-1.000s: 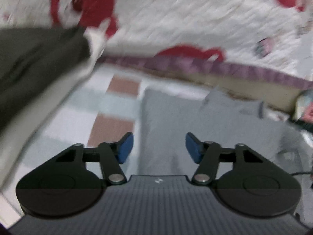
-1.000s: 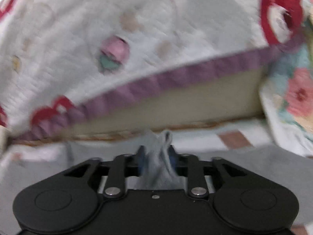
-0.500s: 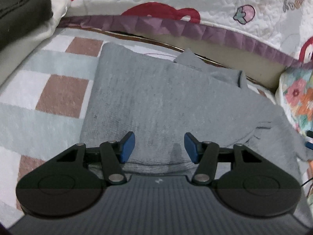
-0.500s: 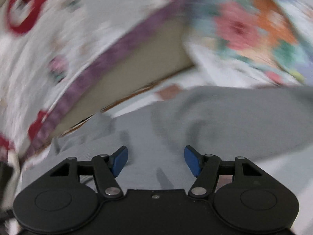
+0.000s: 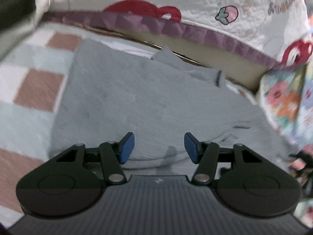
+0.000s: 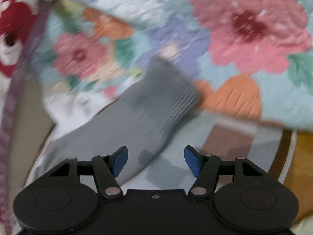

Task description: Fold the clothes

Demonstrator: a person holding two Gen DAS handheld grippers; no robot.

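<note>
While the right tool (image 6: 156, 160) was pinching a bit of gray cloth a second ago, it now has its blue tips spread wide with nothing between them. It has let the cloth go and turned to look at a gray sleeve (image 6: 156, 105) with a ribbed cuff. The left tool (image 5: 159, 147) is spread wide too, just as it was before, and it holds nothing. It hangs over the near edge of the gray sweater (image 5: 137, 101). The sweater lies spread out on a checked blanket (image 5: 35, 90) with brown, white and pale blue squares. Letting go seems to mean one fold or pull is over, and the sleeve may be the next part to fold in, but that is only a guess. Both pictures are a bit blurry, so the tools look to be on the move. The left view shows the whole body of the sweater, with a small gray corner poking up at its far edge near a white quilt (image 5: 195, 5) with red shapes and a purple border. It also shows a dark cloth (image 5: 13, 5) in the far left corner. The right view does not show those. It shows the sleeve reaching out onto a flowery blanket (image 6: 244, 29), with big pink flowers, which the left view catches only at its right edge.
</note>
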